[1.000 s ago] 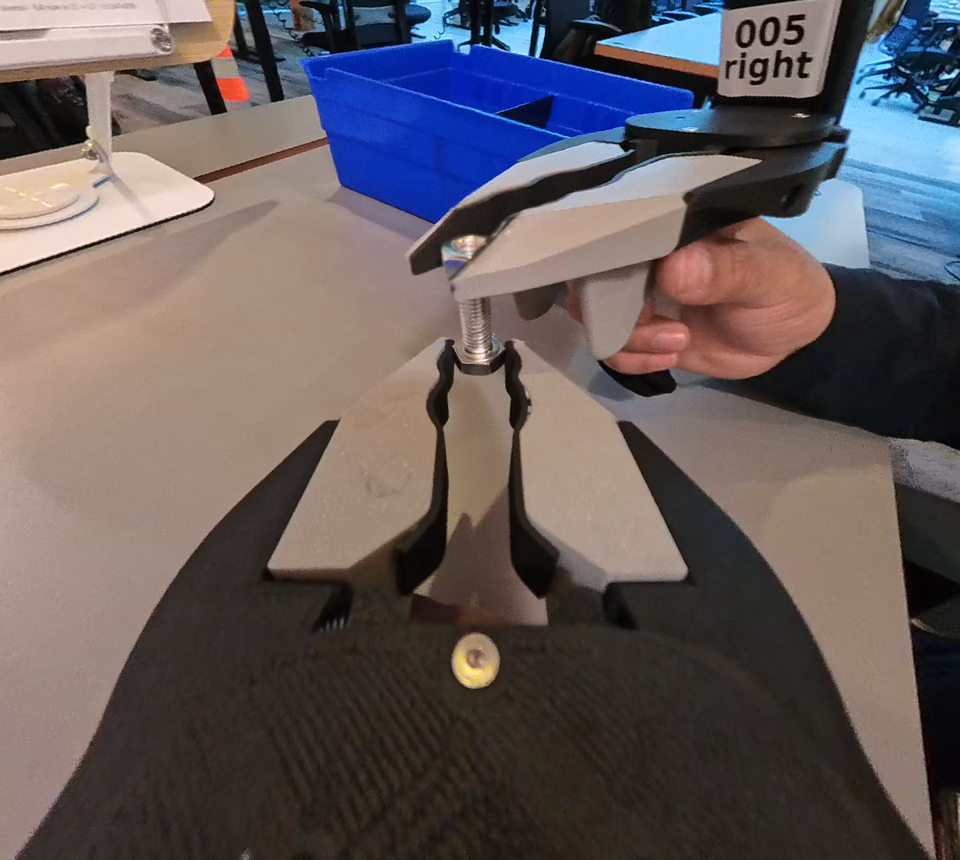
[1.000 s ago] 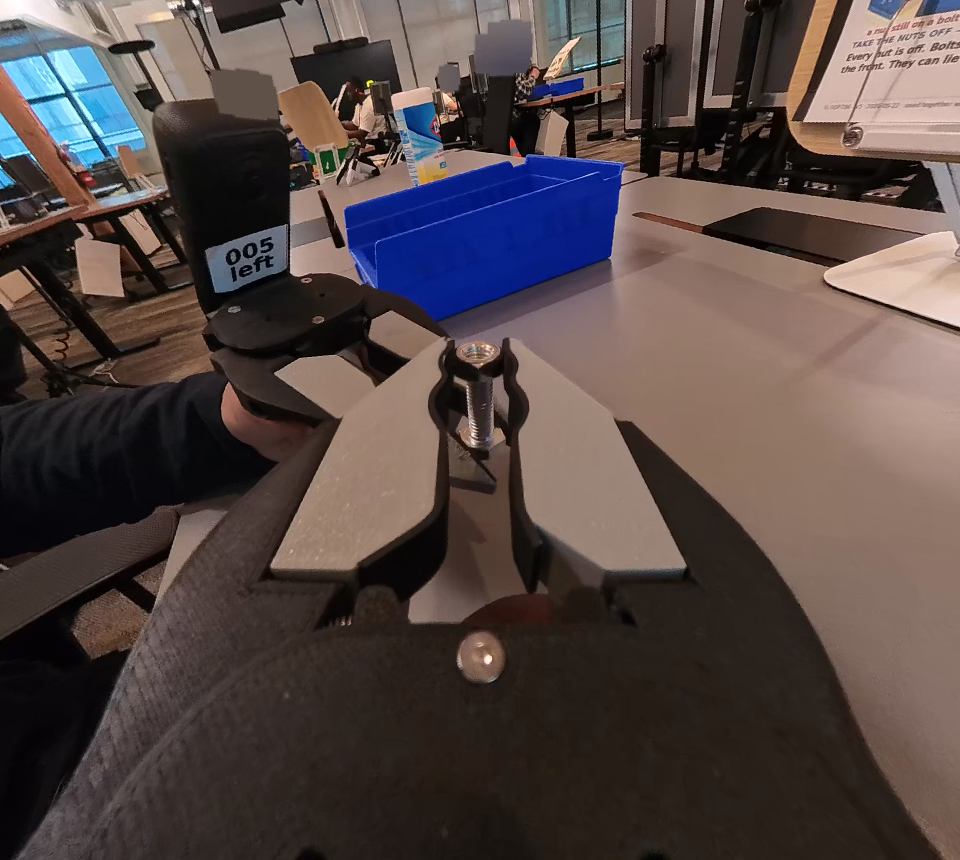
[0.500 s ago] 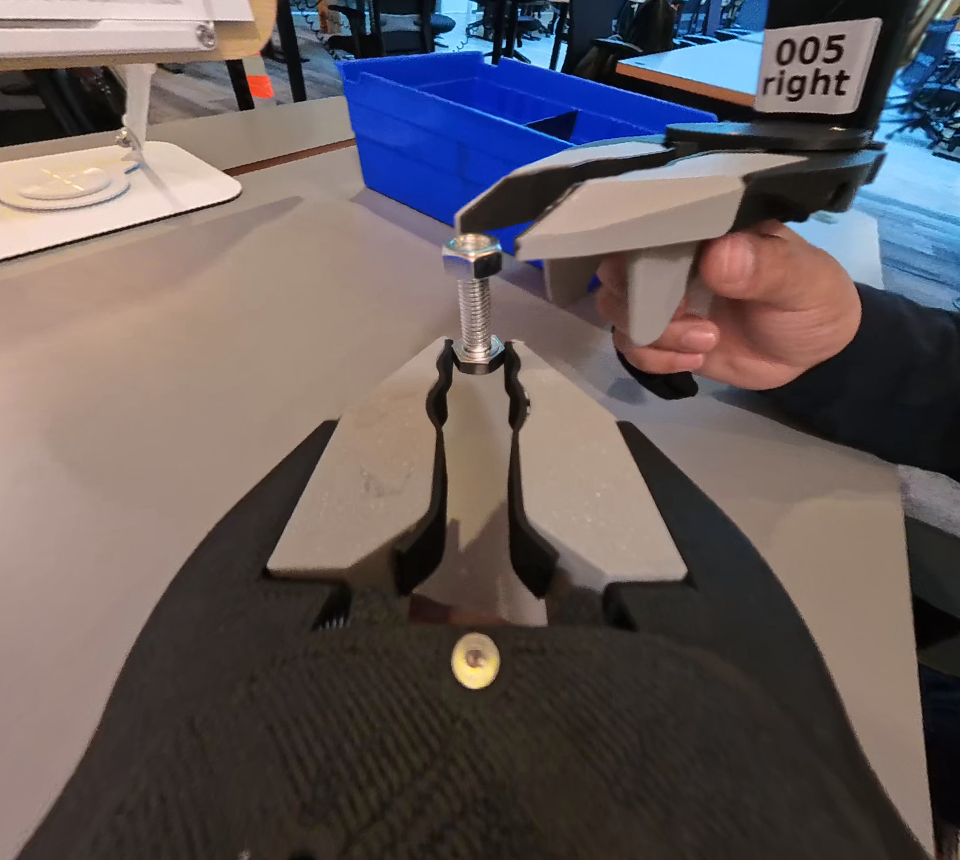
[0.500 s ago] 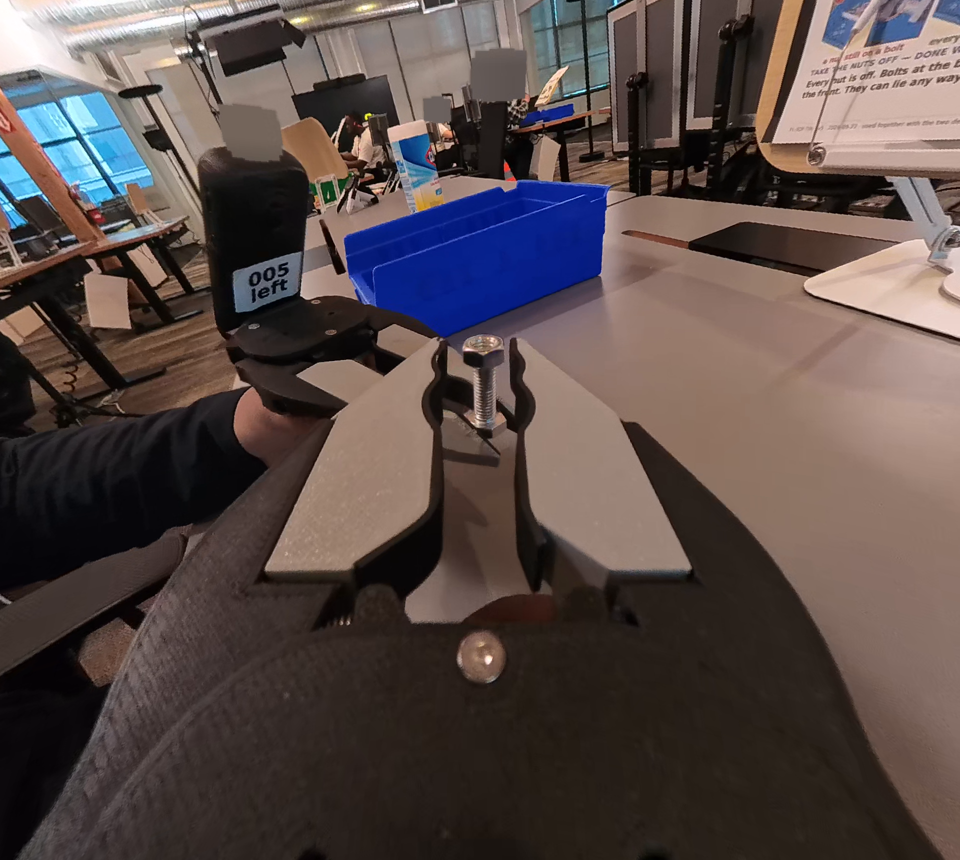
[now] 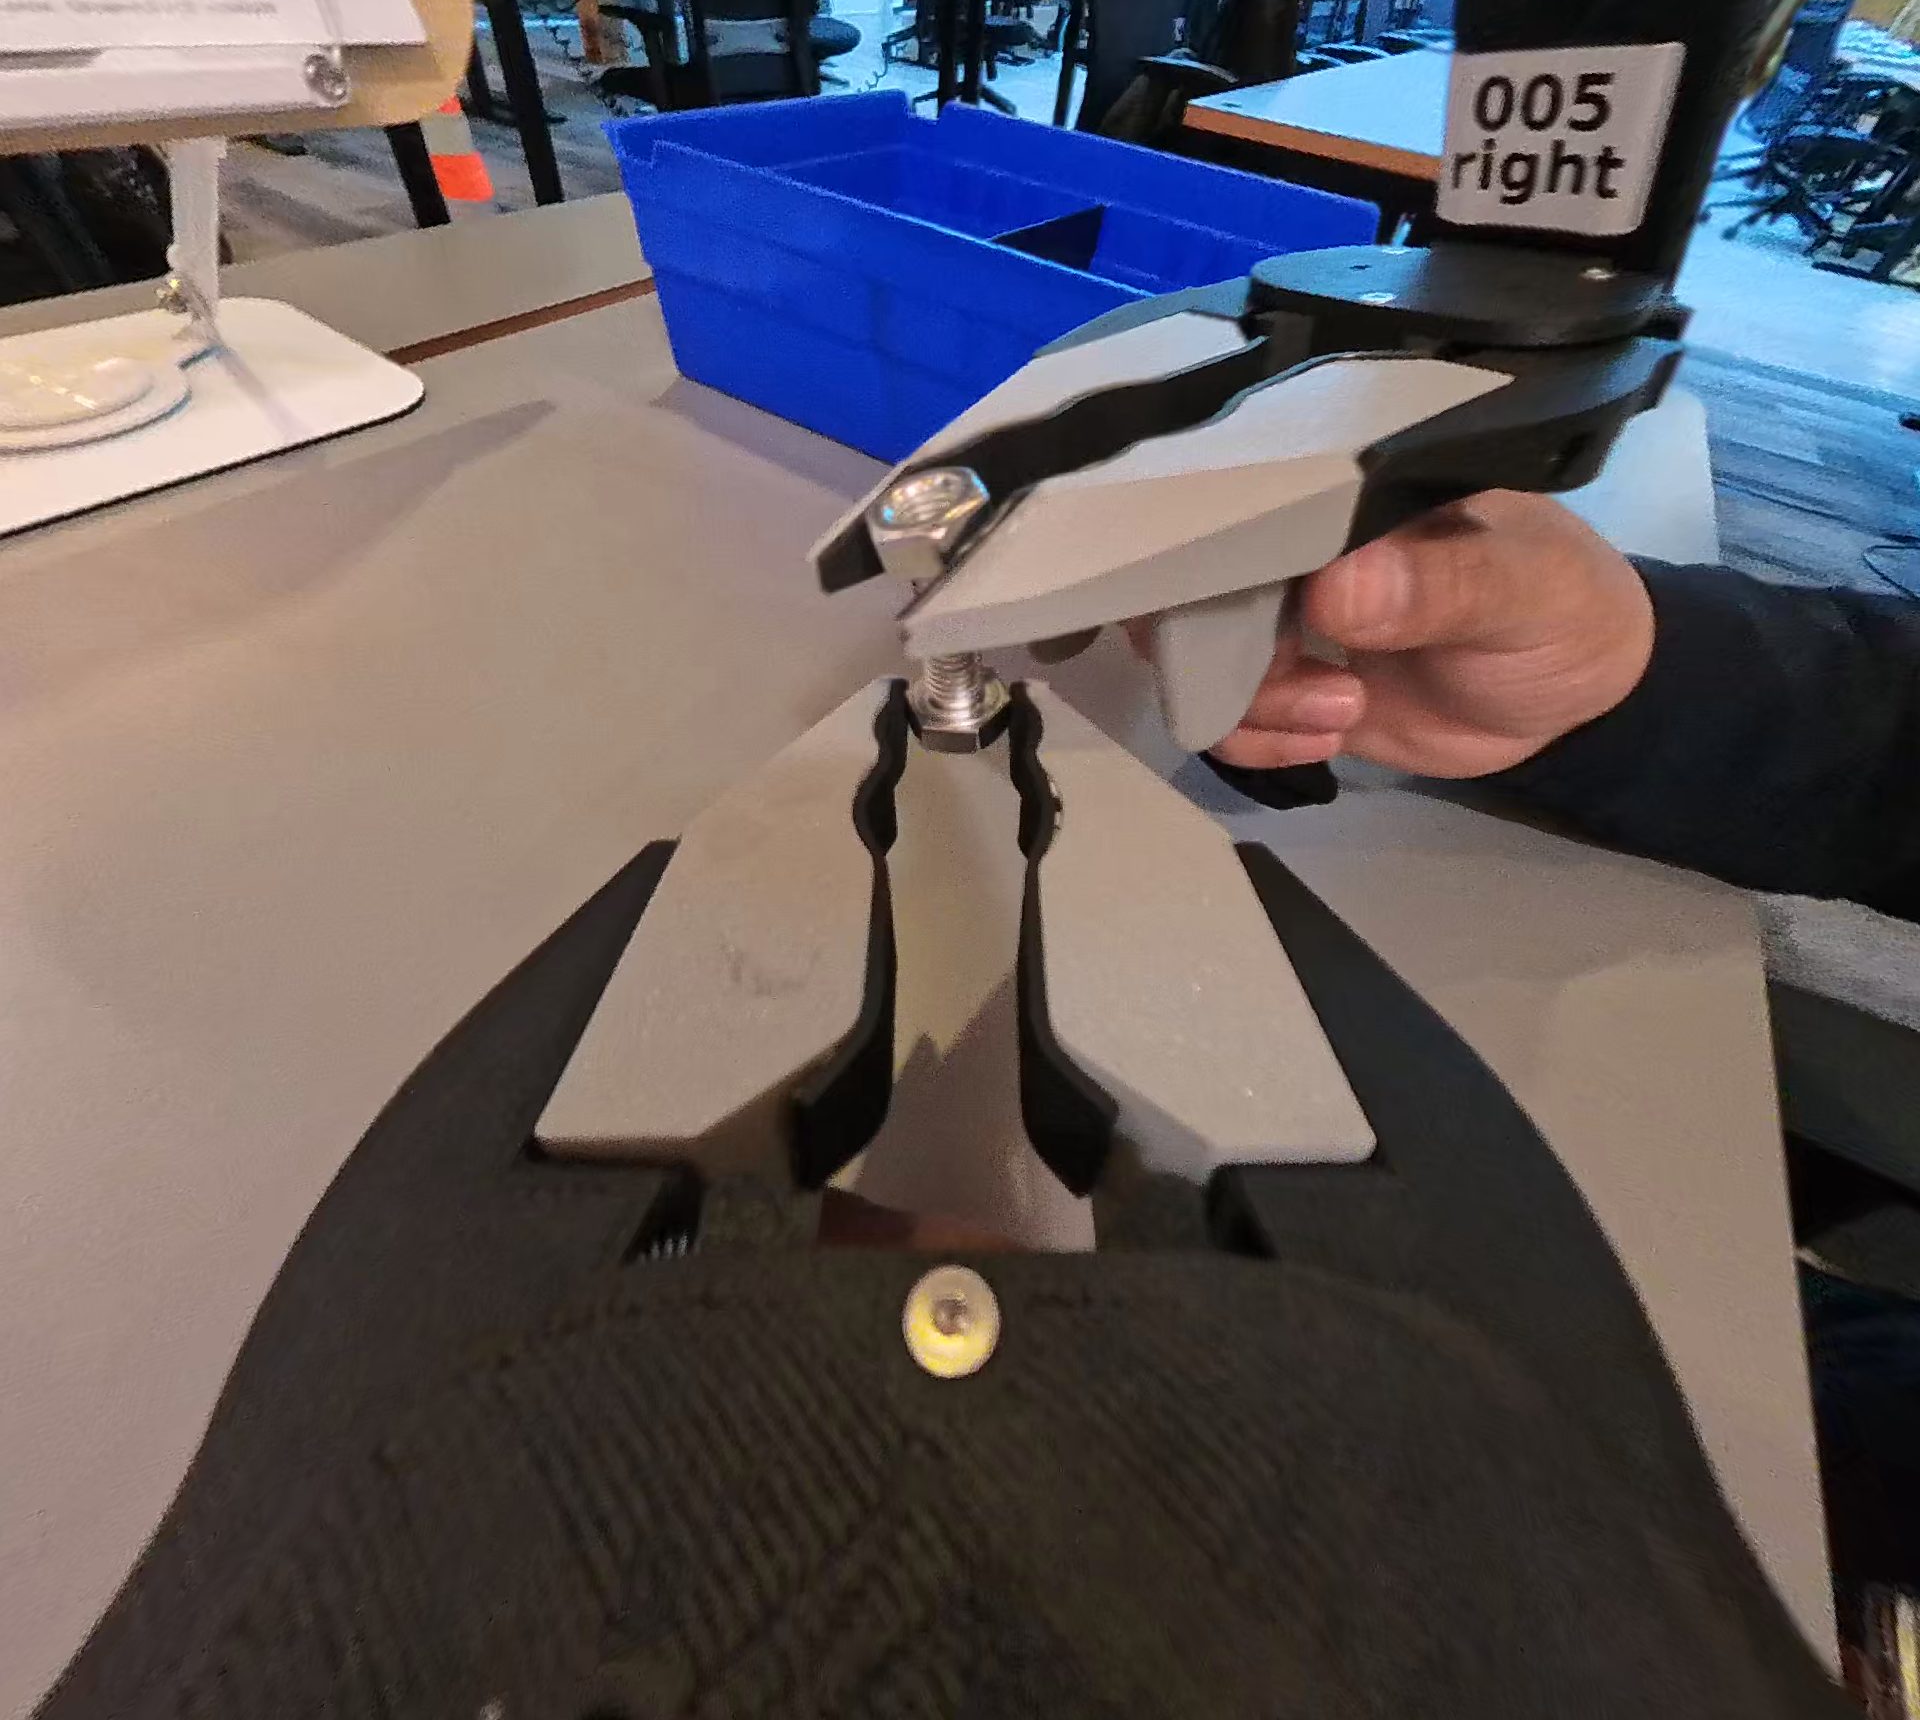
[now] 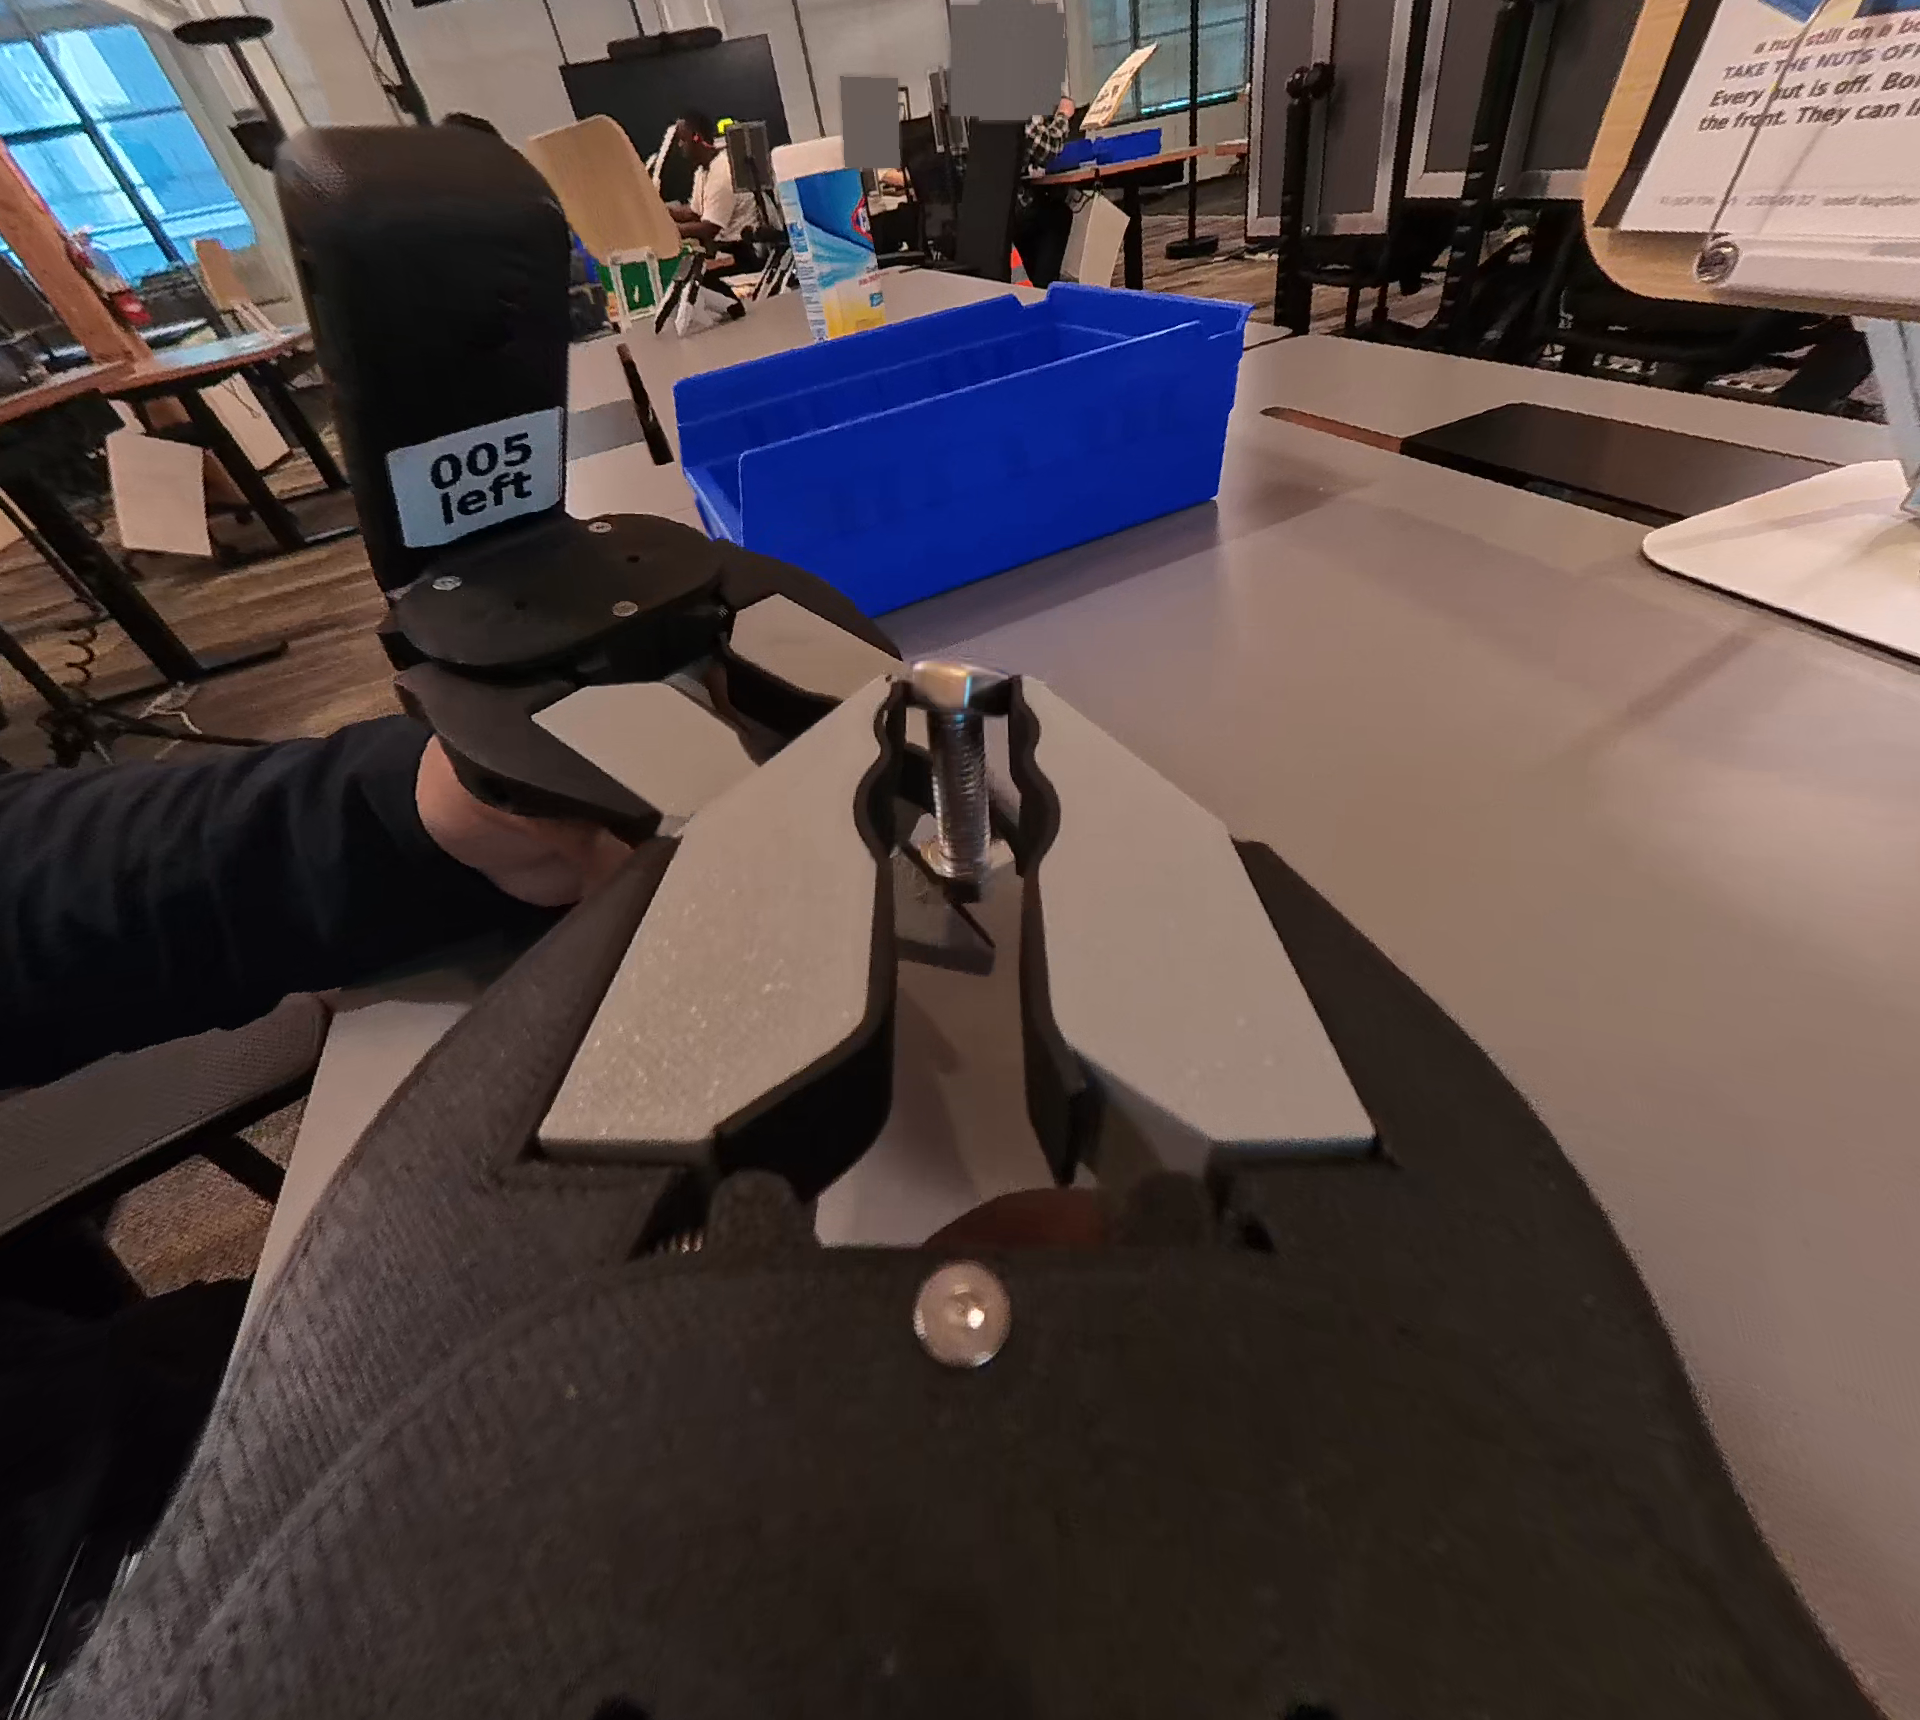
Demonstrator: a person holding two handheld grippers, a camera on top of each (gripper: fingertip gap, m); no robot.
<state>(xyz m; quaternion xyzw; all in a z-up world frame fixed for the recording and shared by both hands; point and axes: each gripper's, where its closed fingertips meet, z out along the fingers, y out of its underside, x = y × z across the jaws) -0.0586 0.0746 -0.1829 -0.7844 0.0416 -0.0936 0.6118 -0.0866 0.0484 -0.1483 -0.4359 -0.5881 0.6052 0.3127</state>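
Left wrist view: left gripper (image 5: 954,714) clamped on a hex nut (image 5: 958,721) low on the bolt (image 6: 958,782).
Right gripper (image 6: 953,702): clenched on the nut (image 5: 927,517) at the bolt's top end.
Bolt: upright between both grippers, above the grey bench (image 5: 312,683).
Far: blue bin (image 5: 883,299) on the bench.
Far left: white stand base (image 5: 197,403).

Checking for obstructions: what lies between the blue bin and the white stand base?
Only bare grey tabletop lies between the blue bin and the white stand base, in the right wrist view.
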